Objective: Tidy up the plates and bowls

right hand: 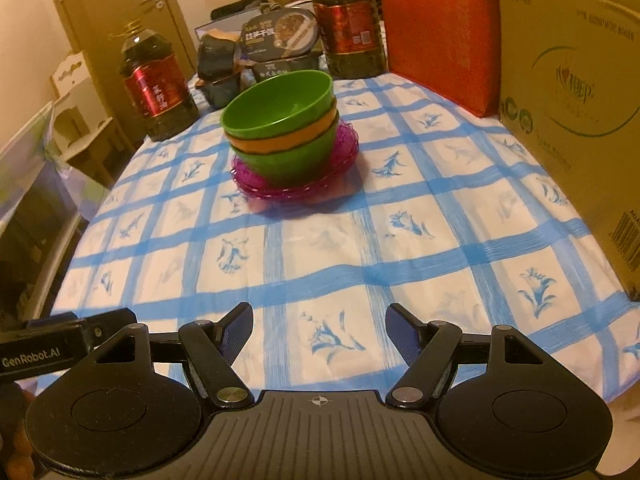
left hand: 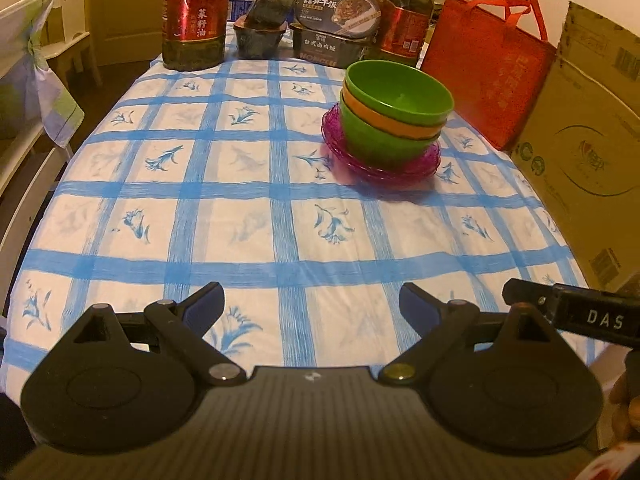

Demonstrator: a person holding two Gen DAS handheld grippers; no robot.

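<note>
I see a table under a white cloth with blue checks and blue flowers (left hand: 280,208). My landmark is the bowl stack (left hand: 394,114): green bowl in orange in green, nested upright, sitting on a pile of purple plates (left hand: 380,164) on the cloth. Behind the stack: two oil bottles with red labels (left hand: 194,16), food boxes (left hand: 336,32) between them. Just right of the stack stands a red bag (left hand: 486,68), then a cardboard box (left hand: 580,152) nearer me. Left of the stack, off the table, a white chair (left hand: 60,32); a door (right hand: 120,12) behind. Left gripper (left hand: 312,304) hangs wide open, holding nothing, well short of the stack. Right gripper (right hand: 319,322) likewise wide open and empty, well short of the stack.
</note>
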